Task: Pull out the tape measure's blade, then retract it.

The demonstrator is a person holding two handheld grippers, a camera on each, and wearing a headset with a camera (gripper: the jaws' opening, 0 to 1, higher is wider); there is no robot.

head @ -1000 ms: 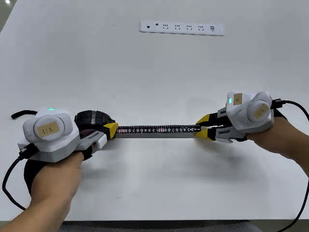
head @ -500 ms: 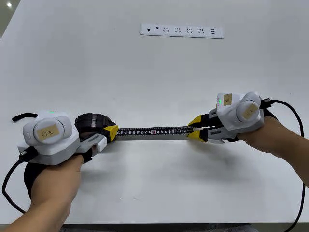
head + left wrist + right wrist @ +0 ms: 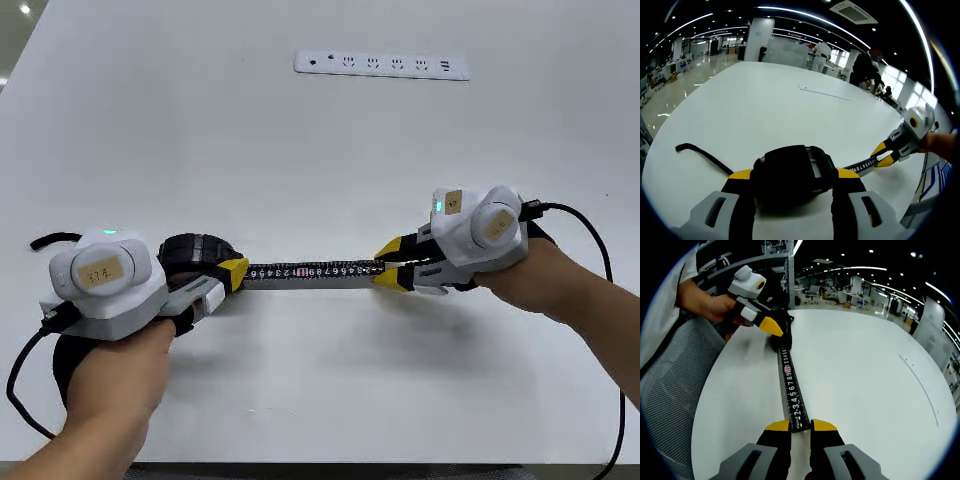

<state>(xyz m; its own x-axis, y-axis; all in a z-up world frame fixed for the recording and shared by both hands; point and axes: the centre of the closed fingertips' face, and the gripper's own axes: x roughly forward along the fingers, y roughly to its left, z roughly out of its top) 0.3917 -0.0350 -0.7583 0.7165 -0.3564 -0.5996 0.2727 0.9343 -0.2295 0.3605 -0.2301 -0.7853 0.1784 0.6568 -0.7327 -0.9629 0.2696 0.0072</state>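
Observation:
A black tape measure case [image 3: 195, 255] [image 3: 792, 172] sits on the white table, and my left gripper [image 3: 222, 277] [image 3: 795, 175] is shut on it. Its numbered blade [image 3: 310, 271] [image 3: 791, 392] runs out to the right, just above the table. My right gripper [image 3: 388, 264] [image 3: 801, 427] is shut on the blade's end. In the right gripper view the left gripper [image 3: 771, 326] and the case show at the far end of the blade. In the left gripper view the right gripper [image 3: 883, 154] shows at the right, pinching the blade [image 3: 863, 165].
A white power strip [image 3: 381, 65] lies flat at the far side of the table. The case's black wrist strap [image 3: 702, 154] trails left on the table. Black cables run from both grippers. A mesh chair [image 3: 675, 405] stands by the table edge, and people stand in the background.
My right gripper has moved left toward the case with the blade's end in it, and the exposed blade has grown shorter. The left gripper and the case have stayed in place.

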